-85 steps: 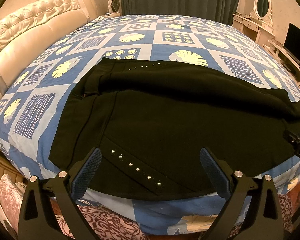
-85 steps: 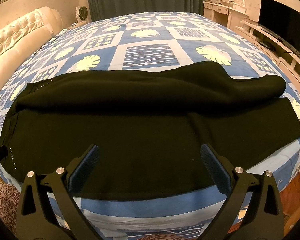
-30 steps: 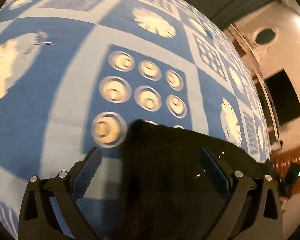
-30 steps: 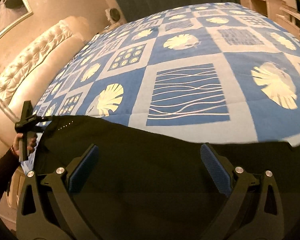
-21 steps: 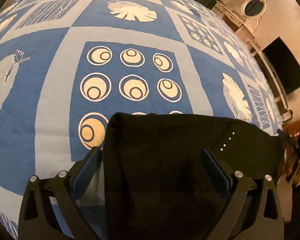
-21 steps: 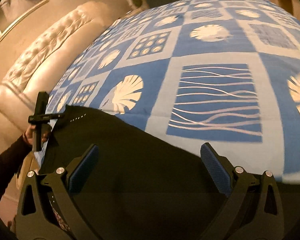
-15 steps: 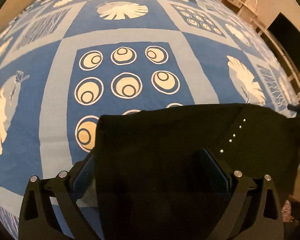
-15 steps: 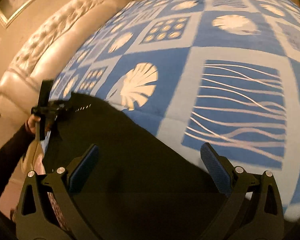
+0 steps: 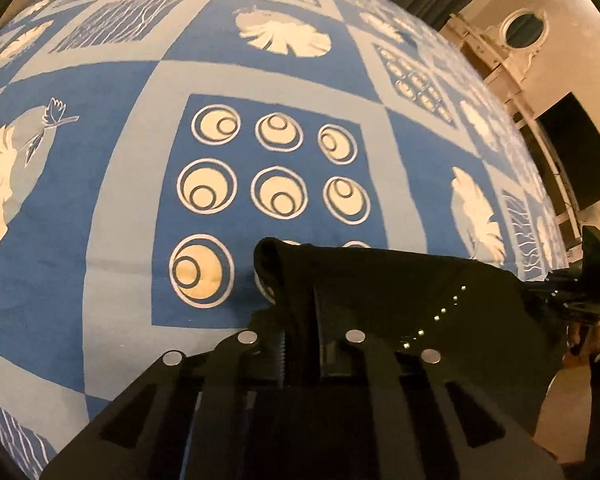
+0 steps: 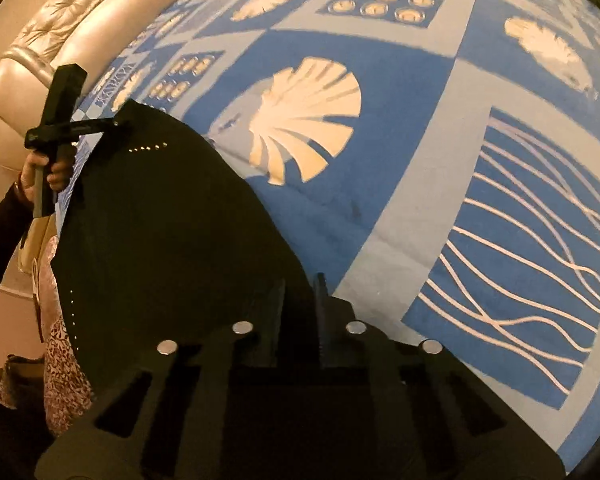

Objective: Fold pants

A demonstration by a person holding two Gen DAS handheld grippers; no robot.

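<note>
Black pants (image 9: 400, 292) with a row of small shiny studs lie on a blue patterned bedspread (image 9: 112, 184). My left gripper (image 9: 300, 304) is shut on the pants' far edge near one corner, which bunches up between the fingers. My right gripper (image 10: 298, 296) is shut on the same far edge further along. In the right wrist view the pants (image 10: 160, 232) stretch left to the left gripper (image 10: 112, 124), held in a hand. In the left wrist view the right gripper (image 9: 540, 284) shows at the right edge of the cloth.
A cream tufted headboard (image 10: 72, 12) runs along the left of the bed. A dressing table with an oval mirror (image 9: 520, 36) and a dark TV screen (image 9: 576, 152) stand by the wall on the right. A patterned cloth (image 10: 64, 360) hangs at the bed's near side.
Both grippers reached over the pants to the far edge and closed on it. The cloth now bunches between each pair of fingers and its edge has lifted off the bedspread.
</note>
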